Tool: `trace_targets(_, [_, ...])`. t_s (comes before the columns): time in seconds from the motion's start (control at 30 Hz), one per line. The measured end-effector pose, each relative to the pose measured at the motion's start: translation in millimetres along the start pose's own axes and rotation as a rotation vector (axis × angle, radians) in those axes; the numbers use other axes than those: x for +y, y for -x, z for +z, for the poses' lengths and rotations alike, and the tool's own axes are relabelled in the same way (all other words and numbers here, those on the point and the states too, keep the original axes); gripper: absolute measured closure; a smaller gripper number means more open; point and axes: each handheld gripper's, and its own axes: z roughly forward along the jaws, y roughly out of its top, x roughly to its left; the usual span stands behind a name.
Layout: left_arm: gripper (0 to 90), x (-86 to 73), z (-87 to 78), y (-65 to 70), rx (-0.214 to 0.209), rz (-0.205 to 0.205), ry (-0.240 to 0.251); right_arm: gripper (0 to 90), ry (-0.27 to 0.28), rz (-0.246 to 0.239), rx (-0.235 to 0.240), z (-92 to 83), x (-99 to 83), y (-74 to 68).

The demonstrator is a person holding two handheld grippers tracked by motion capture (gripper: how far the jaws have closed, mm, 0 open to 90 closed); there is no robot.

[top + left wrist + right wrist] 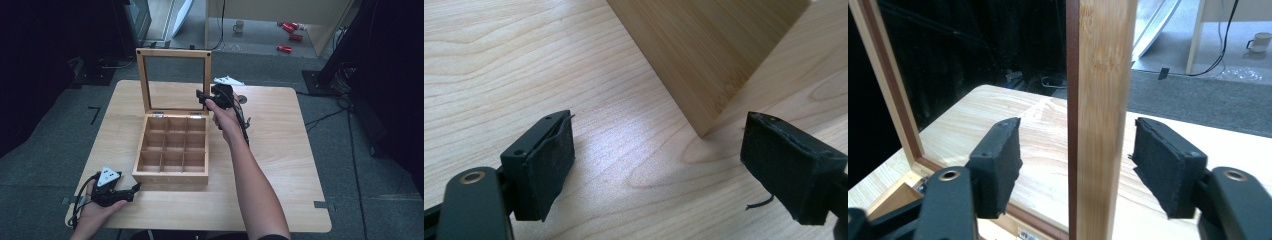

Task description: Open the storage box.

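Grey carpet floor, light wood table (280, 150). Wooden box (172, 160) with nine compartments sits mid-table, glass lid (174, 80) upright at 12 o'clock. Right gripper (206, 100) at 1 o'clock, jaws apart straddling lid's right frame edge (1098, 120). Left gripper (134, 190) at 7 o'clock, jaws apart, just beside box corner (704, 131).
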Motion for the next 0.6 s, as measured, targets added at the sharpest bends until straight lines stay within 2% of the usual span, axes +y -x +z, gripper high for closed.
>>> trace_targets(0.13, [14.5, 0.0, 0.0, 0.1, 0.000, 0.001, 0.000, 26.8, -0.013, -0.004, -0.012, -13.0, -3.5, 1.9])
trace_targets(0.3, [14.5, 0.1, 0.2, 0.4, 0.003, 0.006, -0.002, 16.1, -0.055, -0.011, -0.030, -31.1, -15.9, 8.9])
trace_targets(0.6, [14.5, 0.3, 0.5, 1.0, 0.007, 0.012, -0.005, 12.5, -0.072, -0.006, -0.068, -73.1, -37.5, 27.3])
